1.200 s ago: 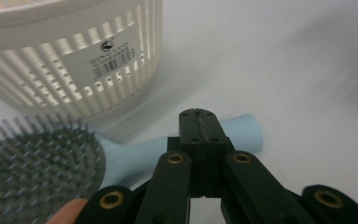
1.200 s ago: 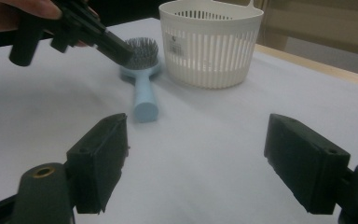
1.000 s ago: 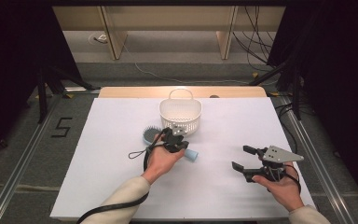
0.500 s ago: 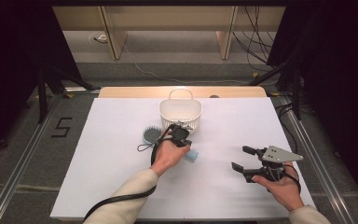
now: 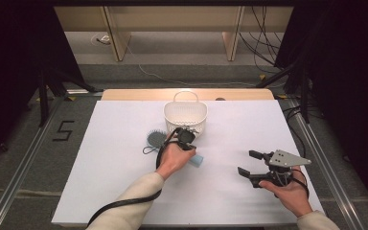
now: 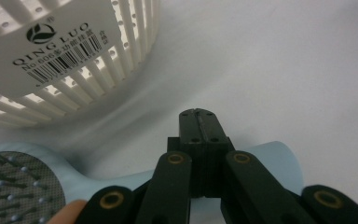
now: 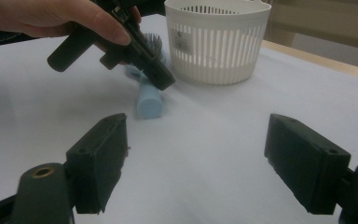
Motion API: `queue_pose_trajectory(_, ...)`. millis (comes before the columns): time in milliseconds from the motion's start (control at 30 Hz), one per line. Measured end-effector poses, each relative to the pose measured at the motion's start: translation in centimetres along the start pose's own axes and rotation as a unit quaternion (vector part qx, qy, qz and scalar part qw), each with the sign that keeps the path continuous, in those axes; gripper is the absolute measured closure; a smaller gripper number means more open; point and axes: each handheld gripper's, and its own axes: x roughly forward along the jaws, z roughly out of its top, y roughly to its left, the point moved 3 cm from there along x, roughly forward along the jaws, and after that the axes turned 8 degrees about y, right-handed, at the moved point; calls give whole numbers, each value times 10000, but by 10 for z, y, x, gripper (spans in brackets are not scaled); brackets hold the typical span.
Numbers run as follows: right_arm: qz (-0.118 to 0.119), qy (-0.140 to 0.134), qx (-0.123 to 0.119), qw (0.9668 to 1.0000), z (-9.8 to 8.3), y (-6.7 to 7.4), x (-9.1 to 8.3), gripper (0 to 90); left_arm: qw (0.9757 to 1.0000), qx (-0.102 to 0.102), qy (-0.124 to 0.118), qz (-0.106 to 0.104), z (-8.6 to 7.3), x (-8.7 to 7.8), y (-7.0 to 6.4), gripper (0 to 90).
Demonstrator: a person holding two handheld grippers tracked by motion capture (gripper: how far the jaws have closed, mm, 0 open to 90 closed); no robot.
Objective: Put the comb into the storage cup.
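A hairbrush with a light blue handle point(image 5: 197, 160) and a grey bristle head point(image 5: 155, 139) lies on the white table just in front of a white slatted basket point(image 5: 185, 115). My left gripper point(image 5: 187, 136) is shut, its closed tips point(image 6: 198, 122) right over the handle point(image 6: 279, 163), close to the basket wall point(image 6: 74, 70). Nothing shows between its jaws. The right gripper view has this gripper point(image 7: 162, 79) tilted down at the handle point(image 7: 149, 100). My right gripper point(image 5: 249, 163) is open and empty point(image 7: 200, 154), low over the table at the front right.
The white table sheet point(image 5: 124, 182) has free room at left, right and front. A wooden strip point(image 5: 139, 94) runs along the far edge behind the basket. The left gripper's cable point(image 5: 124, 203) trails back along the forearm.
My left hand and gripper have moved a little forward and right, toward the basket, over the brush. The brush and the right gripper have stayed where they were.
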Motion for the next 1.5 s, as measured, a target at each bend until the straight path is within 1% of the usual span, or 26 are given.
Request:
queue_pose_trajectory(67, 8, 10, 7, 10000, 0, 0, 0, 222, 10000, -25, 64, -64, 0, 0, 1, 900)
queue_pose_trajectory(233, 17, 10, 13, 10000, 0, 0, 0, 222, 9997, -50, 204, -123, -2, 0, 4, 900)
queue_pose_trajectory(400, 25, 19, 12, 10000, -1, 0, 0, 222, 9991, -55, 358, -228, -8, -4, 5, 900)
queue_pose_trajectory(533, 32, 28, 1, 10000, -1, 0, 1, 222, 9985, -20, 469, -295, -16, -9, 5, 900)
queue_pose_trajectory(667, 33, 31, -7, 10000, -1, 1, 1, 222, 9977, -48, 591, -326, -25, -16, 5, 900)
queue_pose_trajectory(767, 37, 37, -5, 10000, 0, 1, 1, 222, 9969, -55, 696, -370, -34, -22, 6, 900)
queue_pose_trajectory(933, 36, 48, -12, 10000, -1, 1, 1, 222, 9962, -88, 760, -413, -52, -31, 11, 900)
queue_pose_trajectory(1167, 13, 58, -13, 10000, -1, 2, 2, 221, 9956, -146, 839, -397, -75, -40, 20, 900)
queue_pose_trajectory(1300, 15, 48, -18, 10000, -1, 1, 2, 221, 9952, -96, 945, -252, -88, -44, 25, 900)
queue_pose_trajectory(1367, 14, 61, -4, 10000, -1, 1, 2, 221, 9953, -163, 914, -284, -93, -46, 28, 900)
queue_pose_trajectory(1467, 15, 66, -1, 10000, -1, 1, 2, 221, 9952, -172, 941, -216, -99, -50, 33, 900)
queue_pose_trajectory(1500, 13, 70, -11, 10000, -1, 1, 2, 221, 9951, -203, 940, -220, -101, -51, 35, 900)
